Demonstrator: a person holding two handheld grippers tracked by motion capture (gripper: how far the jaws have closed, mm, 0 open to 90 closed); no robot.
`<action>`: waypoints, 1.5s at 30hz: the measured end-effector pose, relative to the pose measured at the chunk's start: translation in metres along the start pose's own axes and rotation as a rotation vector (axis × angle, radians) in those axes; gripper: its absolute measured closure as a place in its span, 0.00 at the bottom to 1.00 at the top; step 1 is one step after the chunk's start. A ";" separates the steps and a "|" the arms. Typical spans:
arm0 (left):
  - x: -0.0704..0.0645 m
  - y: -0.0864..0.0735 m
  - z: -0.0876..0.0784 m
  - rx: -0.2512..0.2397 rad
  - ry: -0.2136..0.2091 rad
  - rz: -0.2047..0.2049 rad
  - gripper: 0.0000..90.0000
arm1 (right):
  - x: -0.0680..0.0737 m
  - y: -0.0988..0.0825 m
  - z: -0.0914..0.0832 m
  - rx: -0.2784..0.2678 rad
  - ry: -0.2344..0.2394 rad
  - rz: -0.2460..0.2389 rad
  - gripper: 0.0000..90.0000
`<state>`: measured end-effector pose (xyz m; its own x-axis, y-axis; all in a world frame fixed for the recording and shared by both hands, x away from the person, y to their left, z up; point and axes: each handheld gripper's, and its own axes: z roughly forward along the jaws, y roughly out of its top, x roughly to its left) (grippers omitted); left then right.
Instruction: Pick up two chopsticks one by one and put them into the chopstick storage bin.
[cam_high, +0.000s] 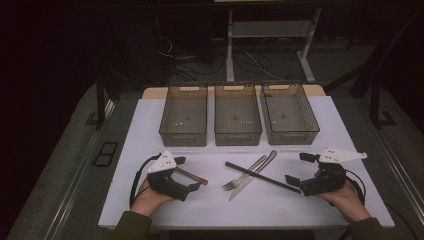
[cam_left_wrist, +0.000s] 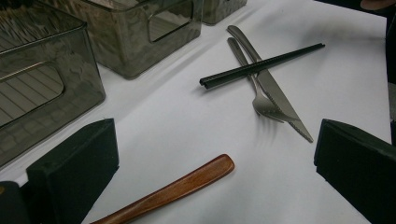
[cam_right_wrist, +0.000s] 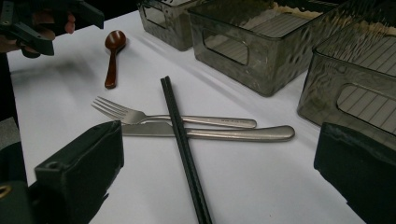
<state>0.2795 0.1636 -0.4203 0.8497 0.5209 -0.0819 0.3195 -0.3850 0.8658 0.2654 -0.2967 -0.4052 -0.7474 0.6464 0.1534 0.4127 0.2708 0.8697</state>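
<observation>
On the white table (cam_high: 150, 200) lie a wooden spoon (cam_high: 192, 176), a metal fork (cam_high: 239, 179), a knife (cam_high: 252, 176) and a pair of black chopsticks (cam_high: 262, 178) laid across fork and knife. My left gripper (cam_high: 189, 174) is open, with the spoon's handle (cam_left_wrist: 187, 184) lying between its jaws on the table, untouched. My right gripper (cam_high: 297, 168) is open at the chopsticks' right end. Along the right gripper's jaws (cam_right_wrist: 217, 149) I see the chopsticks (cam_right_wrist: 184, 144), fork (cam_right_wrist: 187, 120), knife (cam_right_wrist: 233, 134) and spoon (cam_right_wrist: 112, 60).
Three empty smoky translucent bins stand in a row at the back: left (cam_high: 183, 136), middle (cam_high: 237, 136), right (cam_high: 292, 135). Bare white surface lies between bins and cutlery. Floor, cables and desk legs lie beyond the table's far edge.
</observation>
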 end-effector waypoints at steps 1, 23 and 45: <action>0.000 0.000 0.000 0.000 0.000 0.000 0.00 | 0.000 0.000 0.001 0.000 0.001 -0.002 0.01; 0.000 0.001 0.000 0.000 0.000 -0.003 0.00 | 0.000 0.012 0.021 0.020 0.045 -0.025 0.01; -0.001 0.001 0.000 -0.011 0.003 -0.007 0.00 | 0.003 0.022 0.045 0.058 0.071 -0.031 0.01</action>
<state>0.2785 0.1627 -0.4192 0.8462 0.5257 -0.0865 0.3206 -0.3727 0.8708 0.2957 -0.2569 -0.4066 -0.7946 0.5853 0.1611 0.4163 0.3322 0.8463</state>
